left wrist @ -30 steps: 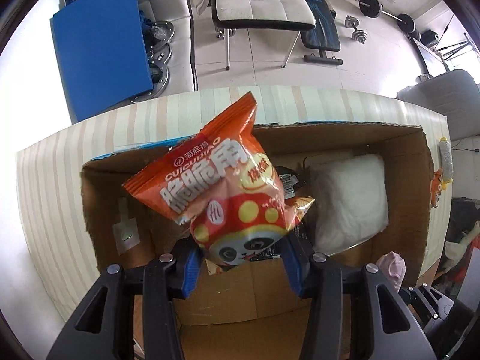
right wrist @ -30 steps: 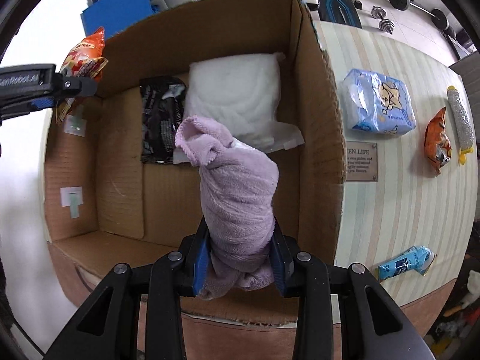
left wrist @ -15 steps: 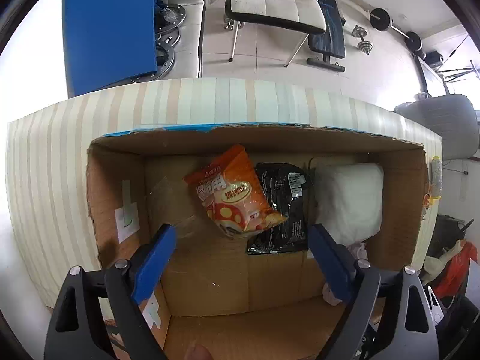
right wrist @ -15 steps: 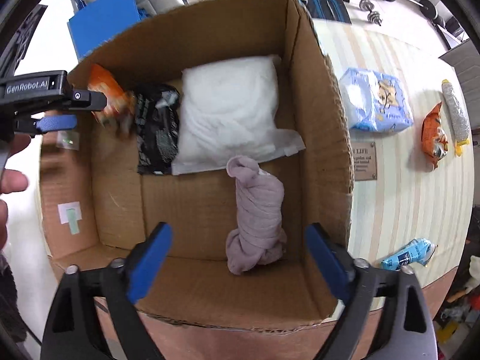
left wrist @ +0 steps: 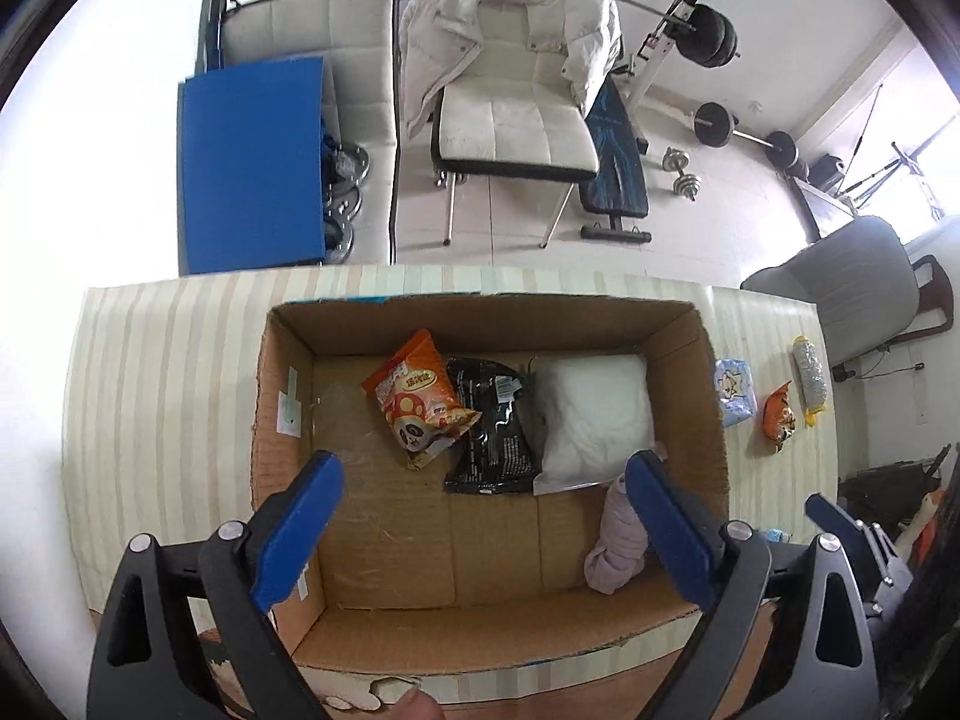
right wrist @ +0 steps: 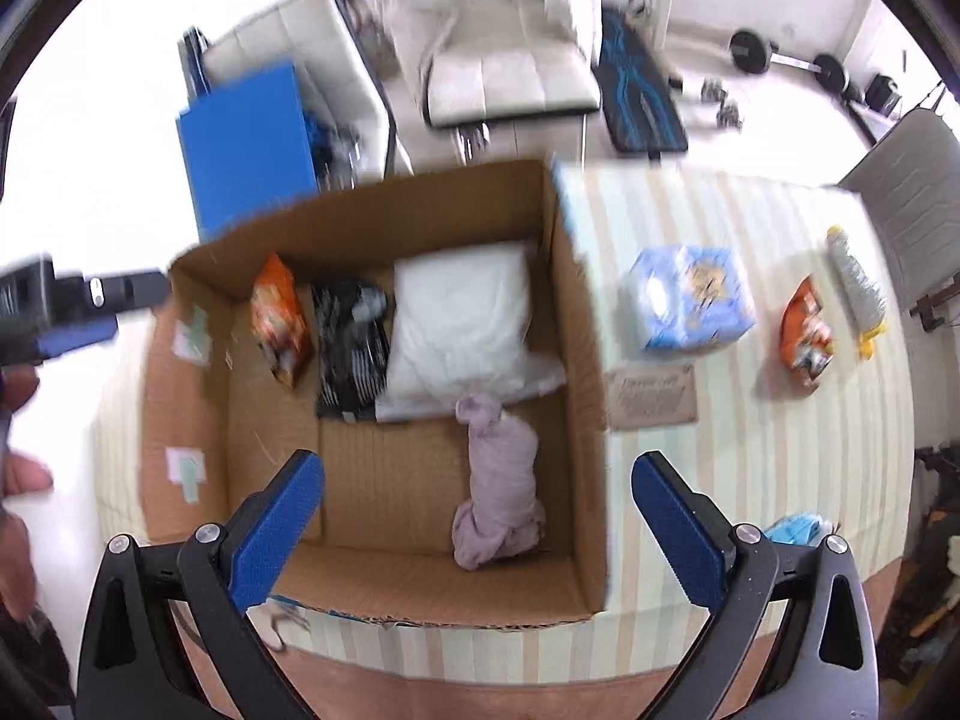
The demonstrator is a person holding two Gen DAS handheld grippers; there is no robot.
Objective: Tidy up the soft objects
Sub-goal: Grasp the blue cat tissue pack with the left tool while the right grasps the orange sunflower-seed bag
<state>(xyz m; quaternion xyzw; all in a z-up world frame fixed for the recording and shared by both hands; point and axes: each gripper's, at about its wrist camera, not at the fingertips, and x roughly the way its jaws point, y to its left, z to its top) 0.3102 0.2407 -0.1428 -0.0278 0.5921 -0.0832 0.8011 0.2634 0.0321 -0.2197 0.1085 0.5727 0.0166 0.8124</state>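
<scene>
An open cardboard box [left wrist: 282,384] [right wrist: 576,324] stands on the striped table. Inside lie an orange snack bag [left wrist: 417,399] [right wrist: 276,318], a black packet [left wrist: 492,432] [right wrist: 351,348], a white pillow [left wrist: 591,414] [right wrist: 459,318] and a rolled lilac towel [left wrist: 618,546] [right wrist: 501,480]. My left gripper [left wrist: 480,528] is open and empty above the box's near side. My right gripper [right wrist: 474,510] is open and empty above the box, over the towel.
On the table right of the box lie a blue tissue pack [right wrist: 690,300], a small orange bag [right wrist: 804,333], a grey bottle-shaped object [right wrist: 855,288], a plaque [right wrist: 651,399] and a blue packet [right wrist: 798,528]. Chairs, weights and a blue board [left wrist: 252,162] stand behind.
Both grippers opened and rose away from the box. The left one let the orange snack bag drop into the box; the right one let the lilac towel drop in.
</scene>
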